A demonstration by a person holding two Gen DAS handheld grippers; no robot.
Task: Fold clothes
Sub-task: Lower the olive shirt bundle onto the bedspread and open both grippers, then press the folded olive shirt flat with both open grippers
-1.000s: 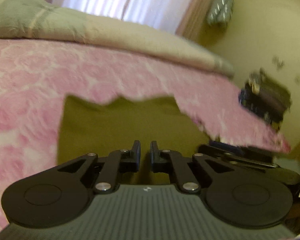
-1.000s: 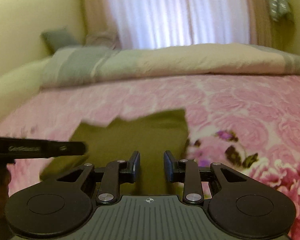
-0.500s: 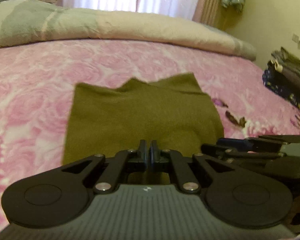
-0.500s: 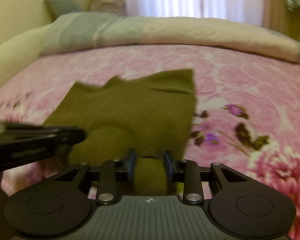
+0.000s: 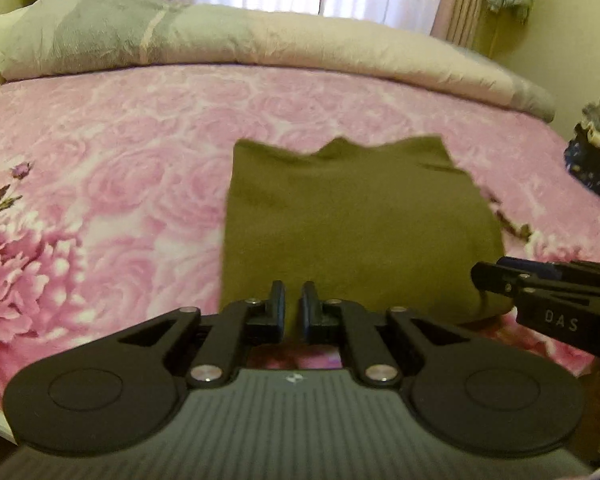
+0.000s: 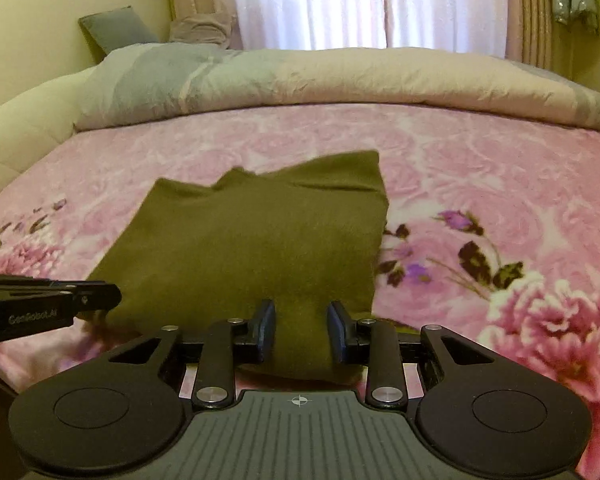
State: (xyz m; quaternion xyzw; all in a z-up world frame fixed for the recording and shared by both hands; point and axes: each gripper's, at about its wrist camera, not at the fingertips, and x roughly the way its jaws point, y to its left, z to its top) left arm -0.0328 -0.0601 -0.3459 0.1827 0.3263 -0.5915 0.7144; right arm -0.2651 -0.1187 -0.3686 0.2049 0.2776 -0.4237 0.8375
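1. Black fingers of the left gripper stand a narrow slot apart with nothing pinched between them; their tips sit at the near hem of the olive garment, at 6 o'clock of the cloth.
2. Right gripper: jaws spread wide, blue-edged pads either side of the garment's near edge. Cloth shows in the gap, but the pads aren't pressing on it.
3. In the left wrist view the right gripper comes in from 3 o'clock, tip just beside the garment's near right corner. The right wrist view shows the left gripper from 9 o'clock, tip at the near left corner.
4. Olive garment: folded into a rough rectangle, lying flat on the pink floral bedspread. Far edge at 12 o'clock is uneven, with a small peak in the middle. Near edge bulges slightly.
5. Bedspread: large pink blooms at 9 o'clock in the left wrist view, and a purple flower sprig at 3 o'clock of the garment in the right wrist view.
6. Beyond, at 12 o'clock: rolled grey-and-beige duvet across the bed, then white curtains.
7. Dark pile of clothes at 2 o'clock off the bed edge, blurred.
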